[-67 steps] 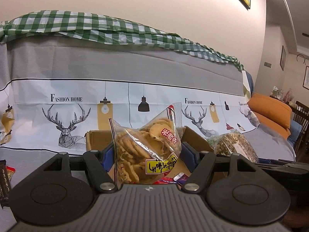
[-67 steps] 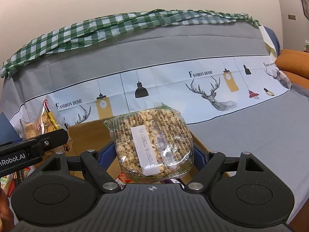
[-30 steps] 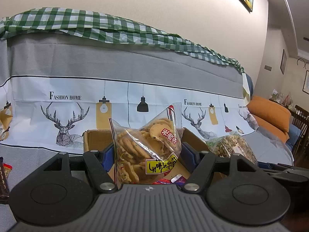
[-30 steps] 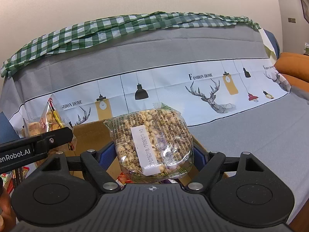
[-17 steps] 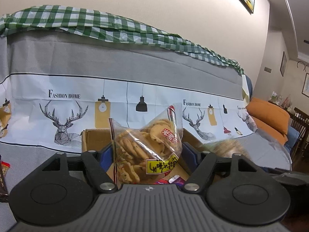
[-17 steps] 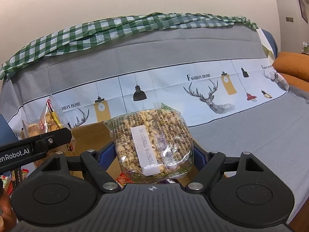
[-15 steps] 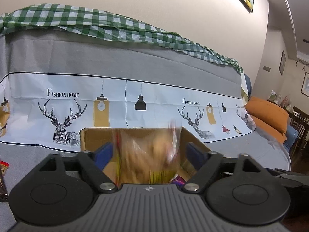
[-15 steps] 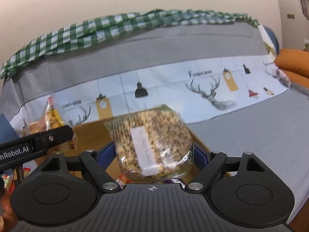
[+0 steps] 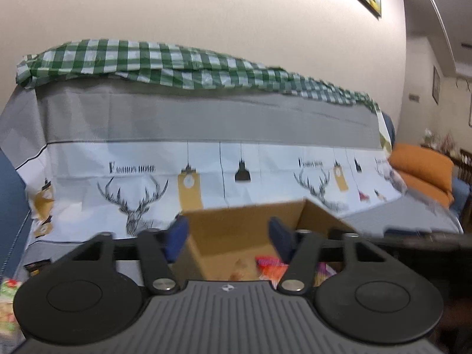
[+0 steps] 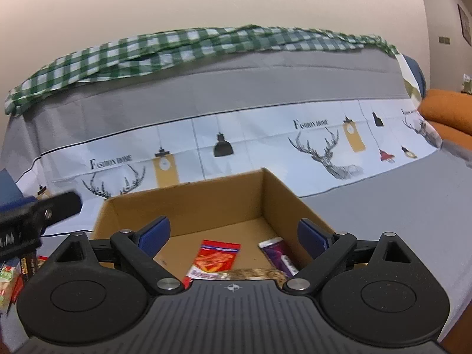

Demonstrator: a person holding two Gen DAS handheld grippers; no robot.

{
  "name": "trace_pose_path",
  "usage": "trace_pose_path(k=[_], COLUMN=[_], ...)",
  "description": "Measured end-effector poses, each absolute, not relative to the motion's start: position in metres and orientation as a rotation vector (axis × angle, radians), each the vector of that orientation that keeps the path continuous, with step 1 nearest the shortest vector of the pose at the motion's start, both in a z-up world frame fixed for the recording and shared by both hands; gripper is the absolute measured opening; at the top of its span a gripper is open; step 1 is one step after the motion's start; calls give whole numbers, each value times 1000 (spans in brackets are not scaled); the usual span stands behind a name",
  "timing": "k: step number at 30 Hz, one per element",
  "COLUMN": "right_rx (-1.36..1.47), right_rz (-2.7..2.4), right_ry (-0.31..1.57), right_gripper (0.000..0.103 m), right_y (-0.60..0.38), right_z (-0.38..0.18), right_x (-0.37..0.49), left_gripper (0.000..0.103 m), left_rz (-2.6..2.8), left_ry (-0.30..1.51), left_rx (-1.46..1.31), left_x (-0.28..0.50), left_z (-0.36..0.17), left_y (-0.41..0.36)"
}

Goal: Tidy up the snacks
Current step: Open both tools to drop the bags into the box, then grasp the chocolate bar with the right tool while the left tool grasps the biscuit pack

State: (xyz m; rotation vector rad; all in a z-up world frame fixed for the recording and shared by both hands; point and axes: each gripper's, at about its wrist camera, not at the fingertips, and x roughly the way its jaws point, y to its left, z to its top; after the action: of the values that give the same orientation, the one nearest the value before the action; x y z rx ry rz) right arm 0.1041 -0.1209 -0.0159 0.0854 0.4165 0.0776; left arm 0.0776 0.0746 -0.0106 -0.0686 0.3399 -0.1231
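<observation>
Left gripper [image 9: 225,237] empty, jaws closing on nothing. Right gripper [image 10: 234,236] spread wide, likewise empty, poised over the cardboard box [image 10: 188,203]. Inside the box: a red packet [image 10: 216,258], a purple packet [image 10: 278,253] beside it, and a bag of puffed grain [image 10: 253,273] at the near edge. Left of the box, more snacks [image 10: 11,277] on the sofa cover, probably yet to collect.

Soft, even indoor light with a warm cast and no hard shadows. The left wrist view is smeared by motion, worst at 3 o'clock, where the cardboard box [image 9: 247,230] loses its edges. The right wrist view is sharper (print only slightly soft). Fisheye bends the checked cloth [image 10: 206,44] toward 9 and 3 o'clock
</observation>
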Motion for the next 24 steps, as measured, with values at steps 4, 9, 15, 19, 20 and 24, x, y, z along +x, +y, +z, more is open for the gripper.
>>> trace_pose_path(k=[4, 9, 15, 19, 20, 24], right_rx=[92, 111, 52, 13, 6, -16], right_rz=[127, 245, 435, 539, 558, 601], right_ry=[390, 369, 339, 355, 364, 380], right_gripper=[77, 39, 39, 39, 39, 39], right_y=[-101, -72, -26, 3, 11, 37], right_z=[-11, -6, -8, -15, -18, -29], right_x=[93, 73, 49, 41, 40, 41], left_gripper=[39, 39, 39, 40, 40, 40], left_rz=[-171, -107, 138, 265, 287, 365], left_ry=[372, 380, 539, 624, 646, 685], left_rx=[34, 222, 135, 34, 3, -45], left_x=[52, 26, 39, 51, 54, 60], left_z=[1, 0, -36, -43, -46, -50], left_y=[100, 131, 188, 221, 228, 247])
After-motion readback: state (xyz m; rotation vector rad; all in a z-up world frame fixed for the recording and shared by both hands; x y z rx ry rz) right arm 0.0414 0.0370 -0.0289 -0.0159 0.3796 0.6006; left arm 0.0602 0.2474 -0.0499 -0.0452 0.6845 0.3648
